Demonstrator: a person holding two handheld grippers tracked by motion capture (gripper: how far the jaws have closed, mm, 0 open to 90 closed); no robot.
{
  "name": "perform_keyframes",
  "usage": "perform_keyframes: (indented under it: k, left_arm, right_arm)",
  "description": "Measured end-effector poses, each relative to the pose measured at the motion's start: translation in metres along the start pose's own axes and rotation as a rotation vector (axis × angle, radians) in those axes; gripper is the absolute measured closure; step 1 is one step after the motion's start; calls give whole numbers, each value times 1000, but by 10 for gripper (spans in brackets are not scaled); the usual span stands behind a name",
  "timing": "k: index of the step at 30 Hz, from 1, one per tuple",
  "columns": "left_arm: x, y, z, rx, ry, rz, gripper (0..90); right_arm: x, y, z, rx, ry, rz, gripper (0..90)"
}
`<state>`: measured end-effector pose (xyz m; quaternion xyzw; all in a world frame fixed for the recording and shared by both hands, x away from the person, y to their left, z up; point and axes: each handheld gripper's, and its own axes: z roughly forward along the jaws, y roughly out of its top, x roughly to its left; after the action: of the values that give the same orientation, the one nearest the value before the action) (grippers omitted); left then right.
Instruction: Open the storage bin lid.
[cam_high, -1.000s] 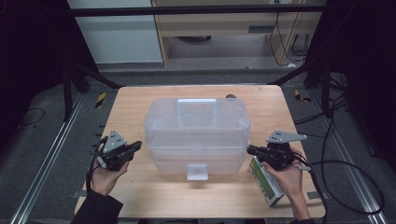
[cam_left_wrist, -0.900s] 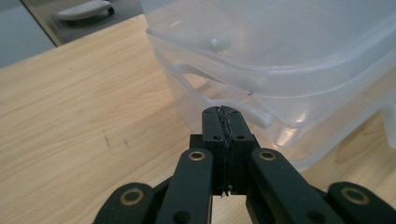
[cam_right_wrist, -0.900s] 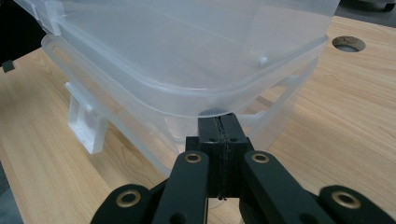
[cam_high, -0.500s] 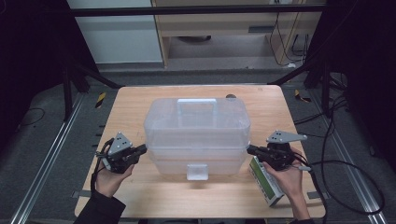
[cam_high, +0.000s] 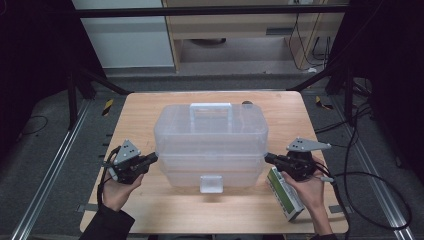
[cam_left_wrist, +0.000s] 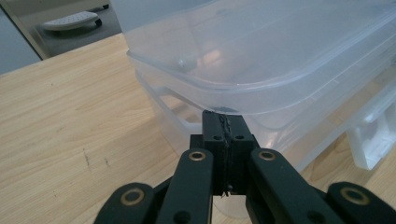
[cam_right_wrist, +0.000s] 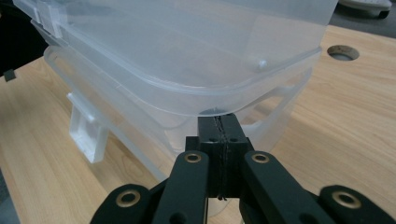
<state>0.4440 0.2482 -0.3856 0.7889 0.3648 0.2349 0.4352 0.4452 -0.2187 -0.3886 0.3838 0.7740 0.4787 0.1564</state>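
A clear plastic storage box (cam_high: 210, 135) with a domed lid and a top handle (cam_high: 210, 114) stands in the middle of the wooden table (cam_high: 145, 115). My left gripper (cam_high: 151, 158) is shut, empty, and touches the box's left end. In the left gripper view its closed tips (cam_left_wrist: 223, 119) sit just under the lid's rim (cam_left_wrist: 243, 91). My right gripper (cam_high: 268, 158) is shut too, at the box's right end. Its tips (cam_right_wrist: 218, 120) rest under the lid's rim (cam_right_wrist: 201, 105) in the right gripper view. The white front latch (cam_high: 210, 183) hangs down.
A green and white carton (cam_high: 286, 192) lies on the table under my right hand, near the front right corner. A round cable hole (cam_high: 247, 104) sits behind the box. Bare wood lies to the left and in front of the box.
My left gripper has moved right, from a short way off to the box's left end. The right gripper has stayed at the box's right end.
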Motion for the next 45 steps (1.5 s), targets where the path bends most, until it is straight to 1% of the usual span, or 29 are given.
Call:
perform_keyframes:
  k: [1, 4, 6, 8, 12, 15, 16, 19, 26, 33, 36, 40, 45]
  left_arm:
    - [1, 1, 0, 1, -2, -2, 889]
    - [1, 4, 1, -8, -2, -8, 890]
    - [1, 6, 0, -18, 3, -6, 889]
    - [2, 8, 0, -25, 2, -9, 889]
    - [4, 13, -2, -40, 8, -13, 891]
    - [5, 16, -1, -48, 14, -15, 892]
    - [5, 17, -1, -48, 14, -12, 892]
    - [6, 20, 0, -52, 18, -17, 893]
    - [8, 25, 0, -64, 21, -9, 893]
    - [10, 32, 2, -69, 24, -7, 893]
    - [12, 34, 3, -78, 22, -14, 894]
    - [13, 35, 5, -85, 23, -19, 893]
    - [13, 36, 5, -88, 23, -17, 893]
  right_arm:
    - [-1, 1, 0, -2, 9, 9, 900]
    - [-3, 3, 0, -16, 17, 16, 900]
    - [-3, 6, -2, -17, 7, 11, 900]
    - [-3, 8, -2, -22, 8, 7, 900]
    - [-5, 13, -2, -36, 13, 16, 900]
    - [-6, 17, -3, -45, 4, 8, 900]
    - [-7, 18, -3, -48, 7, 13, 900]
    - [-8, 21, -3, -53, 5, 6, 900]
    - [-9, 27, -2, -61, 0, -2, 900]
    - [-11, 30, -2, -84, -7, -6, 900]
    - [-11, 33, -2, -92, -8, -17, 900]
    - [-12, 35, -1, -102, -11, -18, 900]
    - [-12, 37, -2, -102, -14, -19, 900]
